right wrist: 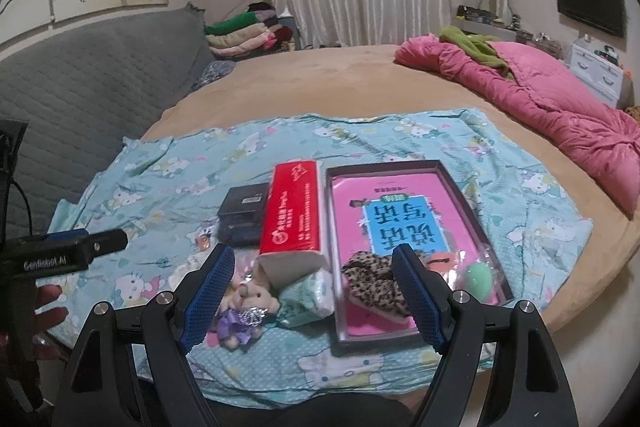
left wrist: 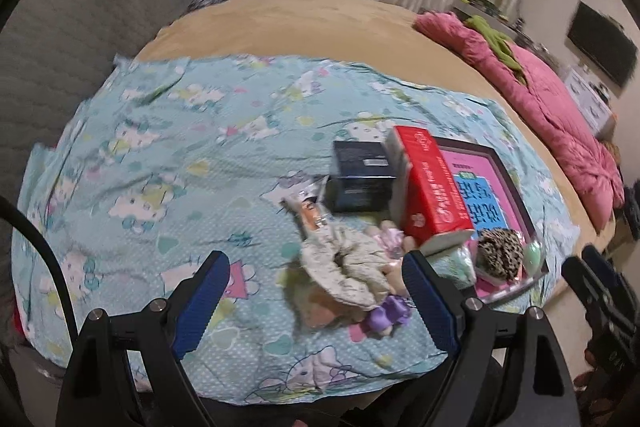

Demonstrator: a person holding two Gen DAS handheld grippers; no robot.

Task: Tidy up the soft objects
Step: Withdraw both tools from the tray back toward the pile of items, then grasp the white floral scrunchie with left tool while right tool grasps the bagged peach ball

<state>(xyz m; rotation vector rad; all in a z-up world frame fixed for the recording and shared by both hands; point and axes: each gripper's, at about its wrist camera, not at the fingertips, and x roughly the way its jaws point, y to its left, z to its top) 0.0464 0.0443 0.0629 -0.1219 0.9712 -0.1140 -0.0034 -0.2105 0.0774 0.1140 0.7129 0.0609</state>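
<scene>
On the blue cartoon-print cloth (left wrist: 160, 163) lie soft things: a pale speckled scrunchie (left wrist: 352, 271), a small plush bear in a purple dress (right wrist: 246, 311), and a green-patterned tissue pack (right wrist: 310, 293). A leopard-print scrunchie (right wrist: 374, 285) and a green sponge egg (right wrist: 478, 277) lie in a dark tray (right wrist: 456, 179) with a pink book in it. My left gripper (left wrist: 316, 291) is open, just before the pale scrunchie. My right gripper (right wrist: 312, 293) is open and empty above the bear, tissue pack and leopard scrunchie.
A red tissue box (right wrist: 294, 207) leans between the tray and a dark box (right wrist: 242, 215). A small snack packet (left wrist: 308, 215) lies by the dark box. A pink quilt (right wrist: 540, 103) lies on the tan bed at right. A grey headboard (right wrist: 92, 75) stands at left.
</scene>
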